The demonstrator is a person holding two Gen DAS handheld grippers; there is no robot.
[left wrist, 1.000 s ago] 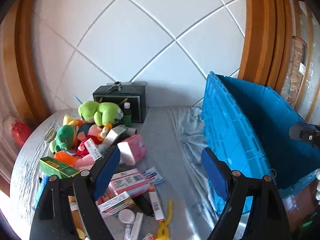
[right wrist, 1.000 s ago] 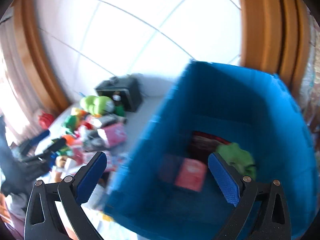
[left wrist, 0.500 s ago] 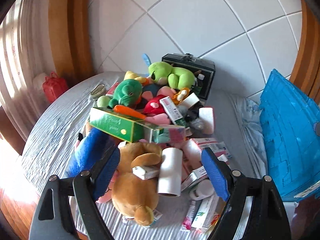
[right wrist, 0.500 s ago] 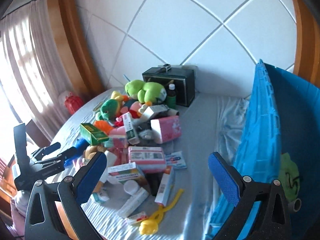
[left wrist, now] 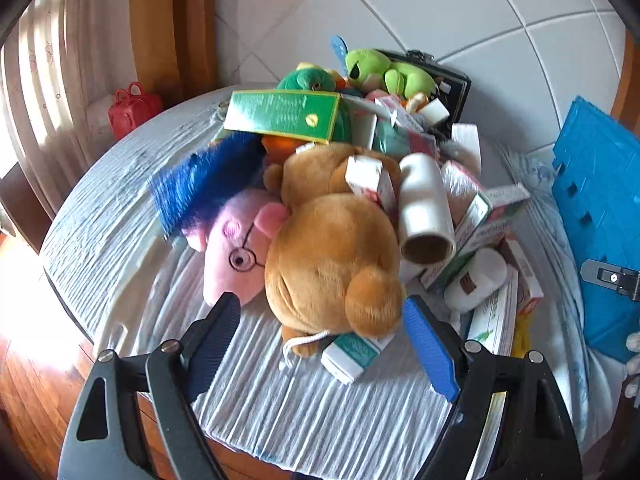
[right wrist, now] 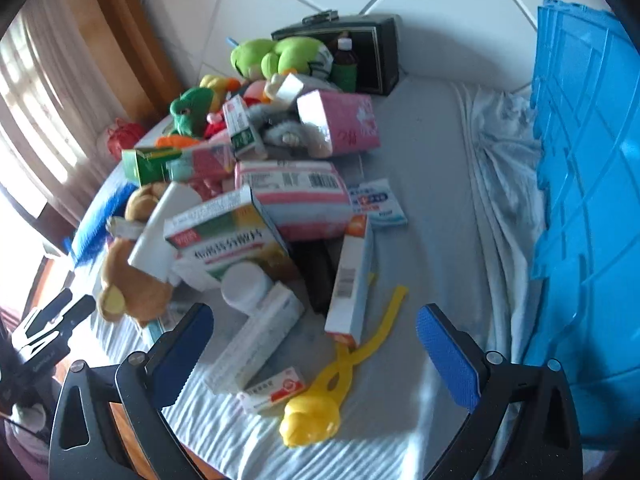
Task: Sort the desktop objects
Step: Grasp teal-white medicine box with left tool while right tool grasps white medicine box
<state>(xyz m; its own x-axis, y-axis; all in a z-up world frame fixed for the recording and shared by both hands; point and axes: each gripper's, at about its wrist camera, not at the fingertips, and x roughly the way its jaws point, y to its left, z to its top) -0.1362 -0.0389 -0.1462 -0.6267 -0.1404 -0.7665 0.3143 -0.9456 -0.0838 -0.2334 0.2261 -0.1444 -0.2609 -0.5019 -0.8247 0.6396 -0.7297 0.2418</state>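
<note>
The left gripper (left wrist: pixel 322 338), jaws spread and empty, hangs just before the brown bear (left wrist: pixel 332 240), which lies lengthwise away from it on the table (left wrist: pixel 120 216), nearer than the right gripper (right wrist: pixel 314 346), also spread.

the left gripper (left wrist: pixel 322 326) is held angled downward, its blue-padded jaws spread wide with nothing pressed between them; the right gripper (right wrist: pixel 314 334) is likewise tilted down, jaws parted wide and nothing gripped
</note>
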